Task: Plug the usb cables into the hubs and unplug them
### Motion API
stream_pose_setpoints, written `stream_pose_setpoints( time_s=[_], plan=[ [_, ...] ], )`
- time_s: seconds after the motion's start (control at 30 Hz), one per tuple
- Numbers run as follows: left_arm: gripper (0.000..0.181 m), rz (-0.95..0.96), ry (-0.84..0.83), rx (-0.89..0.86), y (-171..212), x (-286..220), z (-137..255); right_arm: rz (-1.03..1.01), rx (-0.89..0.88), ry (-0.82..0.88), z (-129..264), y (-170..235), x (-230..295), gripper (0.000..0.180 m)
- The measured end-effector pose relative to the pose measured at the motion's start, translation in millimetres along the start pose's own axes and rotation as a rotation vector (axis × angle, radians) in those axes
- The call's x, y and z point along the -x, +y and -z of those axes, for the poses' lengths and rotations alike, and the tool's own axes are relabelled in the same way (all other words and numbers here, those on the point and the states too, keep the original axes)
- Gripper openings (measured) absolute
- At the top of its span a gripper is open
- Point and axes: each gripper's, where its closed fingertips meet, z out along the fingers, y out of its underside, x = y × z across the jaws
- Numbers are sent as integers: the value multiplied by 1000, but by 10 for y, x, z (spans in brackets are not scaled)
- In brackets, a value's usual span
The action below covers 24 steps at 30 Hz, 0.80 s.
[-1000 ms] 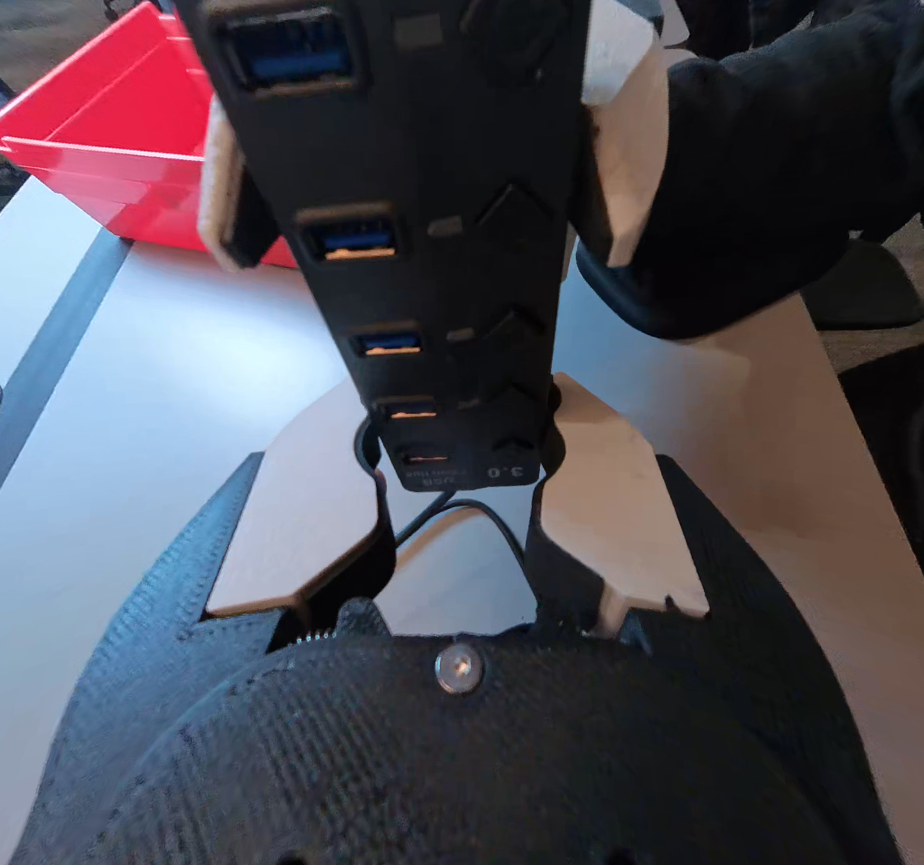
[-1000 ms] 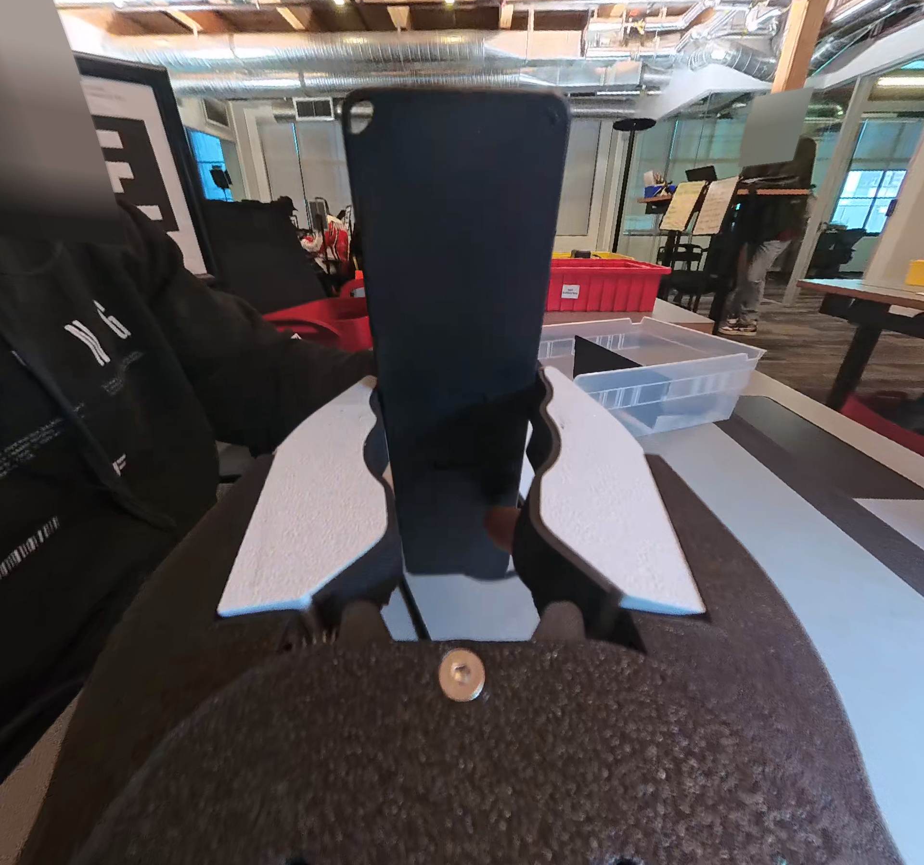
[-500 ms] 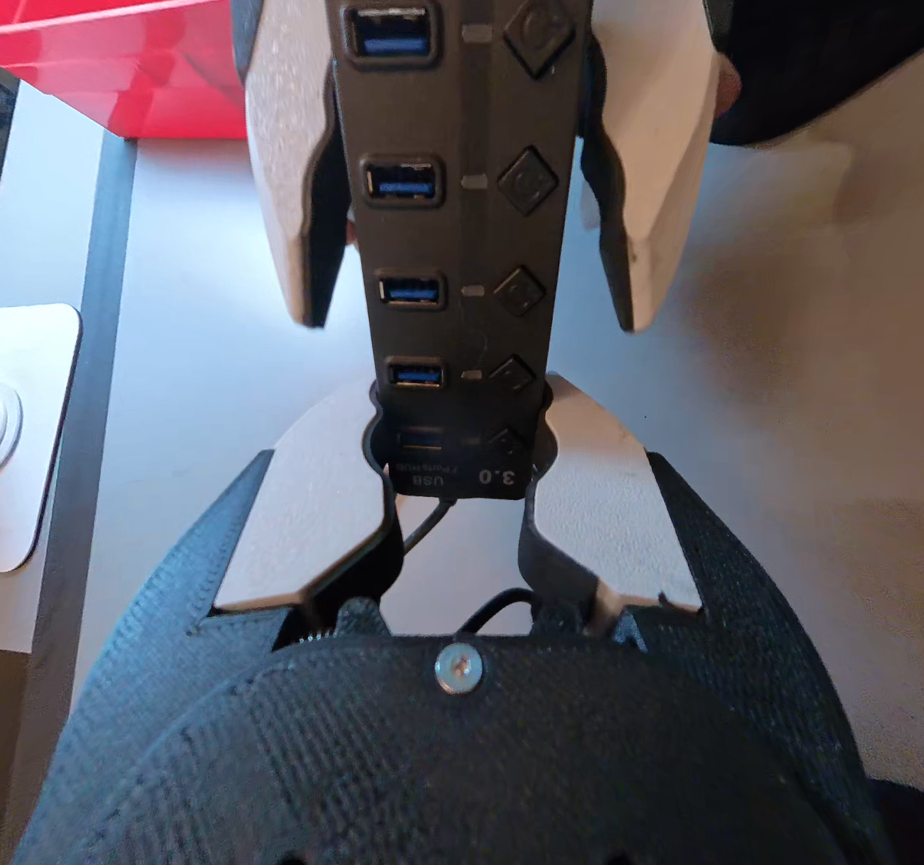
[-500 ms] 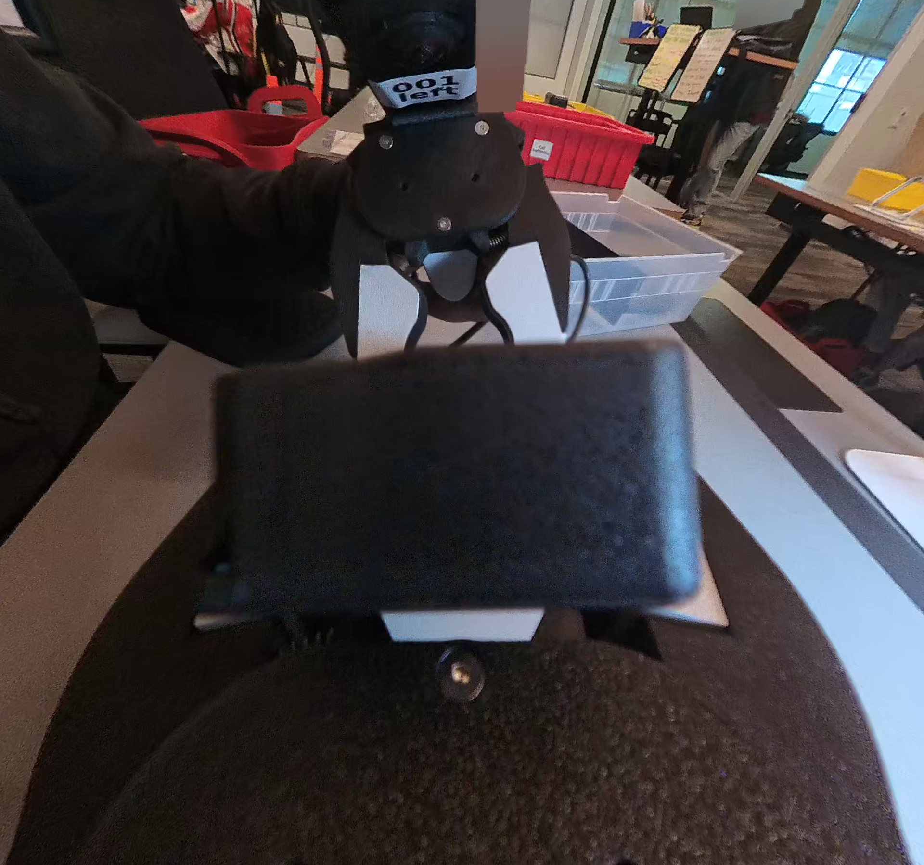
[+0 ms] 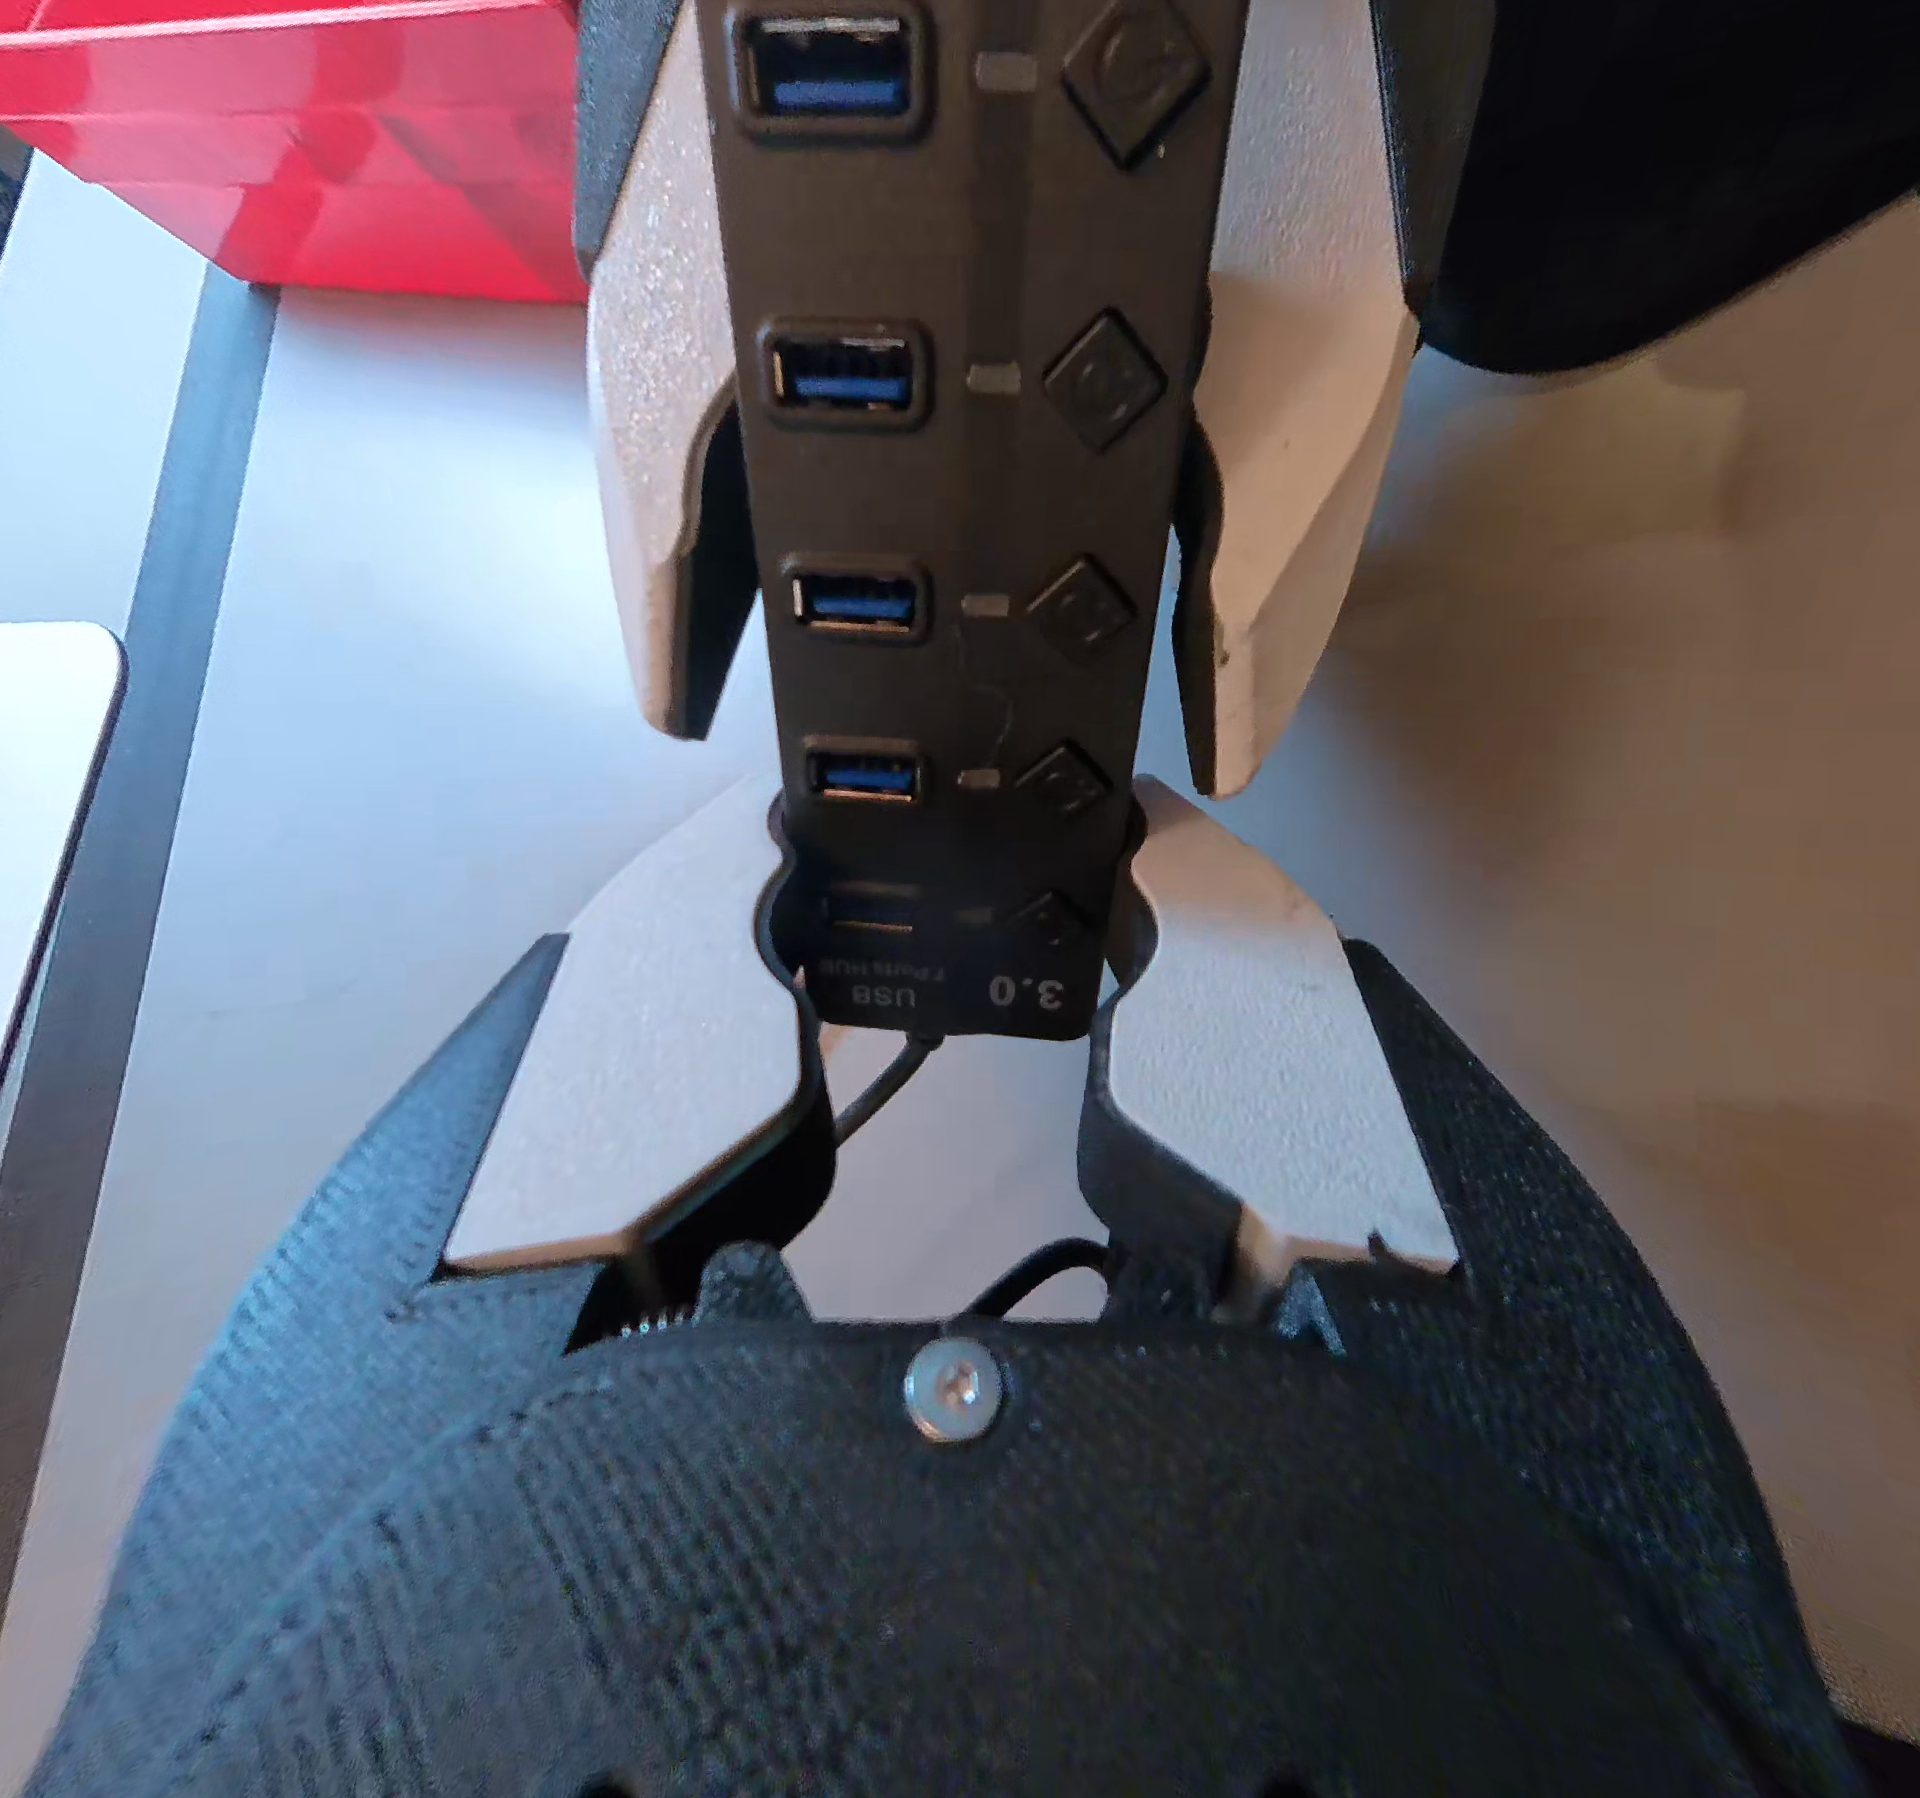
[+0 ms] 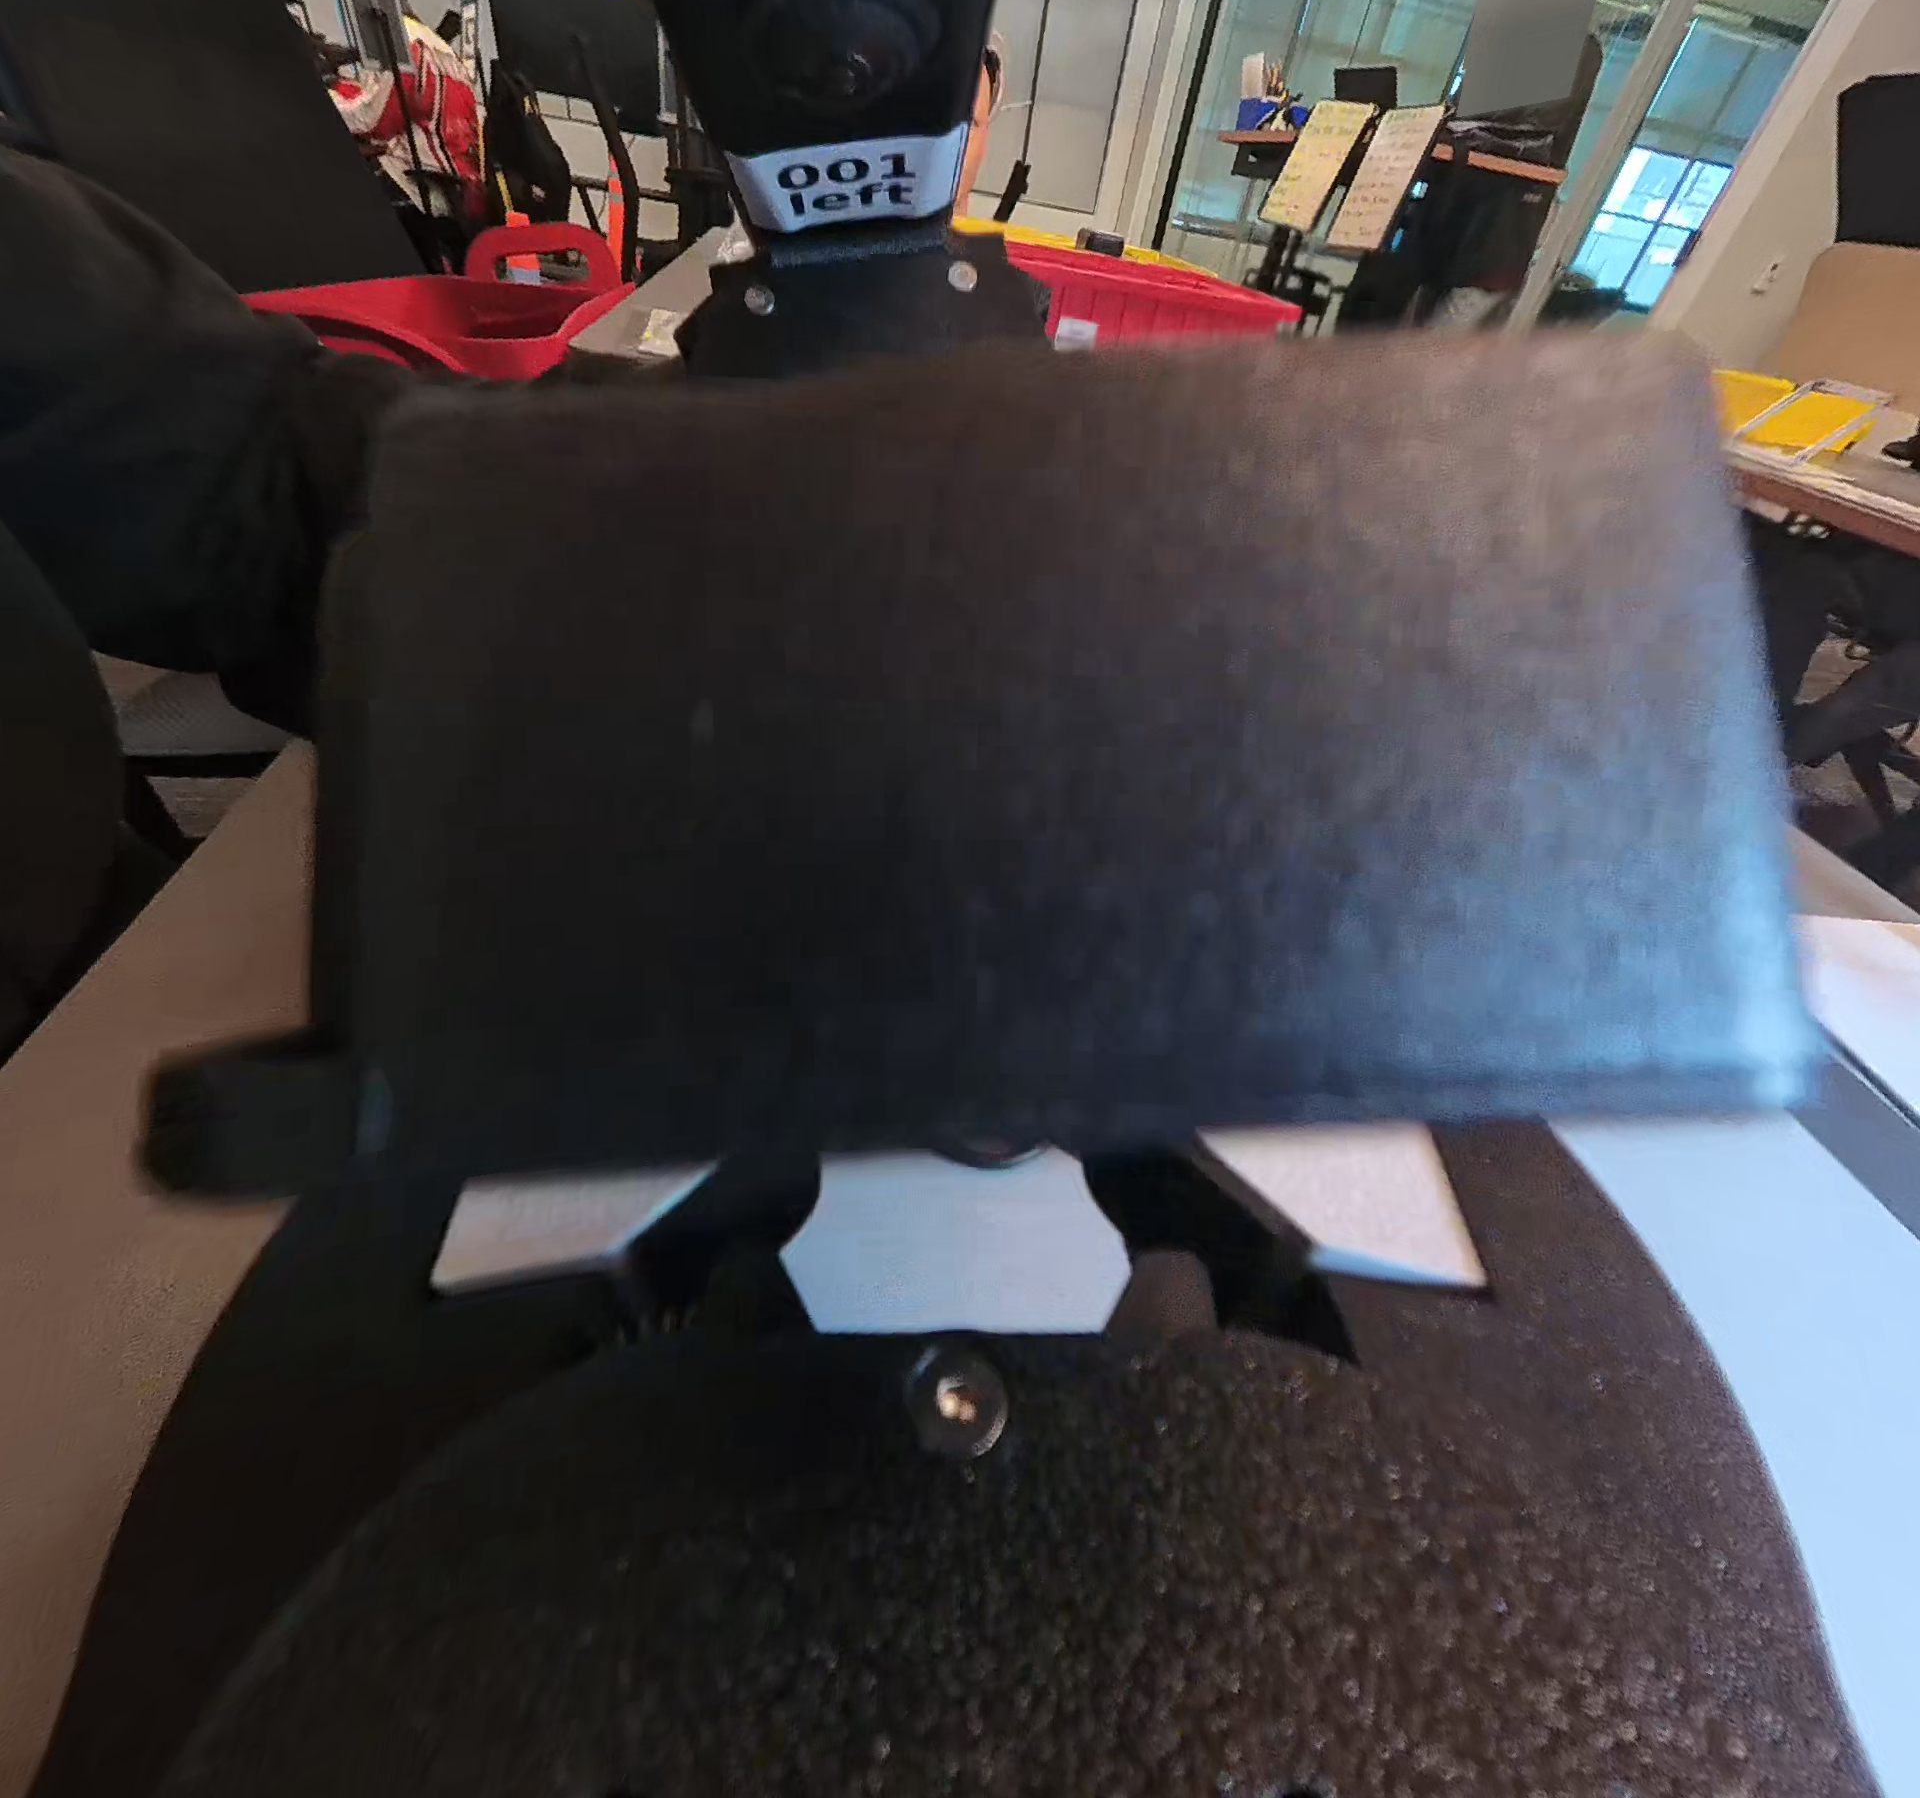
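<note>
A black USB hub (image 5: 977, 460) with several blue ports is held above the table, ports facing the left wrist camera. My left gripper (image 5: 956, 865) is shut on its near end, where a thin black cable (image 5: 883, 1094) leaves it. My right gripper (image 5: 951, 740) comes from the far side, and its white fingers (image 5: 644, 460) press both long sides of the hub. In the right wrist view the hub (image 6: 1039, 740) is blurred and fills the middle, hiding my fingertips. The left gripper's body (image 6: 852, 314) shows just beyond it. No ports have plugs in them.
A red bin (image 5: 291, 138) stands at the far left of the light table (image 5: 416, 605), beside a dark strip (image 5: 156, 709) and a white pad (image 5: 52, 813). A black sleeve (image 5: 1683, 138) is at upper right. Red bins (image 6: 1143, 304) and yellow bins (image 6: 1787, 418) stand beyond.
The hub swung from upright in the right wrist view to pointing at the camera. The right gripper's fingers have moved along the hub towards the left gripper, and the hub now looms larger.
</note>
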Motion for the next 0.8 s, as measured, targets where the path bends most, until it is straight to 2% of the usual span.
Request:
stream_pose_setpoints(
  time_s=[0.03, 0.6, 0.7, 0.8],
  plan=[
    [56, 7, 7, -7, -9, -8, -4, -3, -10, -1, 4, -16, 4, 63],
    [55, 45, 57, 75, 161, -47, -19, -36, 10, -9, -11, 23, -1, 64],
    [56, 60, 58, -19, 21, -30, 51, -32, 6, 0, 29, -34, -17, 64],
    [60, 130, 34, -261, -334, 135, 486, -20, 1, 23, 138, -112, -86, 64]
  ],
)
